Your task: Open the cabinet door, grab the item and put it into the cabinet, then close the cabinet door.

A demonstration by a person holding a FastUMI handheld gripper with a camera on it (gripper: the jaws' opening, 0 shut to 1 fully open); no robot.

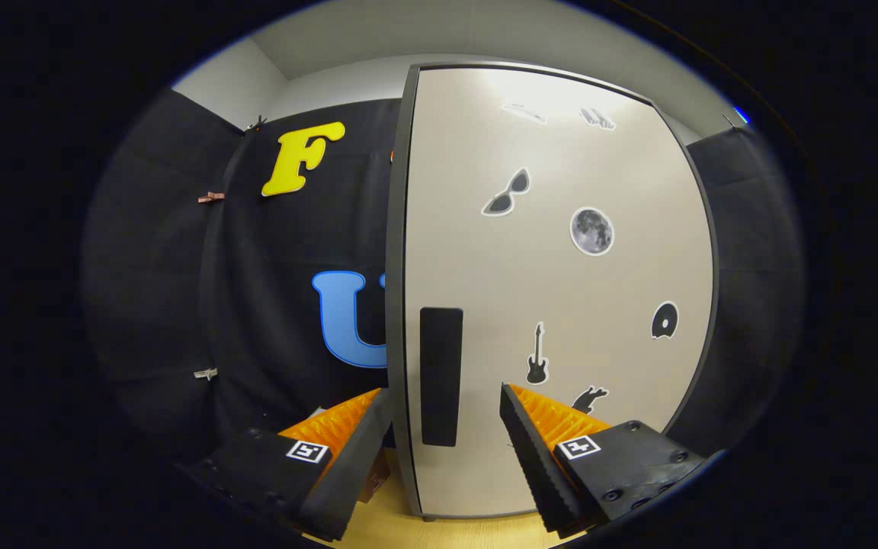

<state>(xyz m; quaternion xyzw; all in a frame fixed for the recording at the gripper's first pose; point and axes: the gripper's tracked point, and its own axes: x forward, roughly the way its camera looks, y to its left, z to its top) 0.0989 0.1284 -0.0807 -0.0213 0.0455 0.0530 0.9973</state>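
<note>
A tall cabinet stands right in front of me, its beige door (pixel 561 290) shut and edged in dark grey. Several black stickers dot the door. A black vertical handle (pixel 440 375) sits near the door's left edge. My gripper (pixel 445 404) is open, and the handle lies between its two fingers, close ahead of the tips. The left finger (pixel 355 450) reaches past the door's left edge; the right finger (pixel 530 450) is in front of the door face. Nothing is held.
The cabinet rests on a light wooden tabletop (pixel 439 530), seen below the fingers. Black cloth wall (pixel 271 305) hangs to the left and right of the cabinet. A small brown object (pixel 375 479) peeks out beside the left finger, at the cabinet's foot.
</note>
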